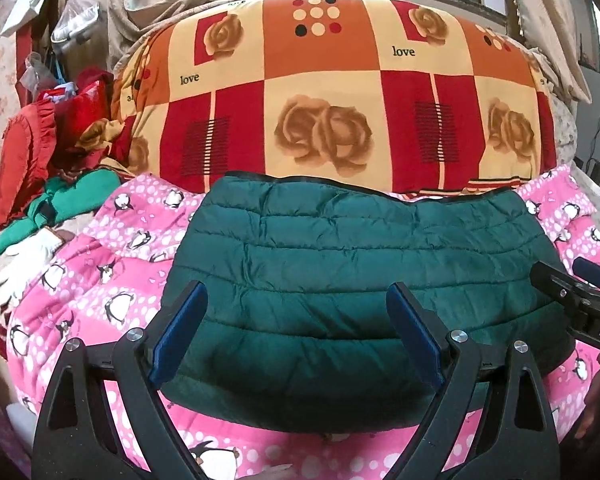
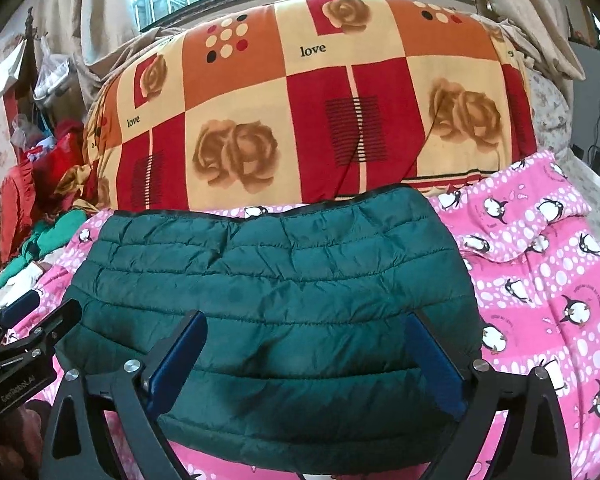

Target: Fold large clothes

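Observation:
A dark green quilted puffer jacket (image 1: 360, 240) lies folded into a broad flat bundle on the pink penguin blanket (image 1: 112, 272). My left gripper (image 1: 296, 292) hovers over the jacket's near left part, jaws wide apart, blue pads (image 1: 180, 332) gripping nothing. My right gripper (image 2: 306, 320) stands the same way over the jacket (image 2: 280, 264) toward its near right part, open, with only the padded surface showing between its fingers. Each gripper shows at the edge of the other's view: the right gripper (image 1: 572, 296) at the jacket's right side, the left gripper (image 2: 32, 344) at its left.
A thick folded quilt (image 1: 340, 92) in orange, red and cream with roses stands right behind the jacket. A heap of red and green clothes (image 1: 60, 168) is piled at the left. The penguin blanket (image 2: 548, 280) spreads out to the right. Window and curtains lie beyond.

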The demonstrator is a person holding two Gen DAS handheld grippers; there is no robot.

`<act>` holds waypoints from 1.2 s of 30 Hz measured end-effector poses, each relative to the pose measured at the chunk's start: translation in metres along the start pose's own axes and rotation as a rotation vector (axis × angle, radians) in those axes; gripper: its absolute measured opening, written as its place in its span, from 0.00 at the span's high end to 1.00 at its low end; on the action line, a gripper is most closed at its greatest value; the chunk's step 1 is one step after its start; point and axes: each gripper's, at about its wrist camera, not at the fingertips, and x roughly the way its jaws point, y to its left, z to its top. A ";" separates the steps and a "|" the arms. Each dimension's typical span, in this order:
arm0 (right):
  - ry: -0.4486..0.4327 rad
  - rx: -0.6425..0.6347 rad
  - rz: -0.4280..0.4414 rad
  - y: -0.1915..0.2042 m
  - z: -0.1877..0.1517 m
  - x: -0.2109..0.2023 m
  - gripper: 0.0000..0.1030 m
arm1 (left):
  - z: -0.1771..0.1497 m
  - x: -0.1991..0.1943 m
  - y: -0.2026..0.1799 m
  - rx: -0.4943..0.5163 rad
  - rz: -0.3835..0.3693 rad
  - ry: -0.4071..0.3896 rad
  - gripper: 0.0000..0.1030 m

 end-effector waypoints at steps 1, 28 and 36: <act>0.002 -0.002 -0.001 0.001 0.000 0.000 0.05 | -0.001 0.000 0.001 -0.003 0.002 0.000 0.12; 0.052 -0.020 -0.016 0.009 -0.010 0.013 0.05 | -0.008 0.018 0.017 -0.079 0.020 0.088 0.12; 0.056 -0.026 -0.016 0.011 -0.011 0.015 0.05 | -0.008 0.020 0.018 -0.080 0.025 0.091 0.12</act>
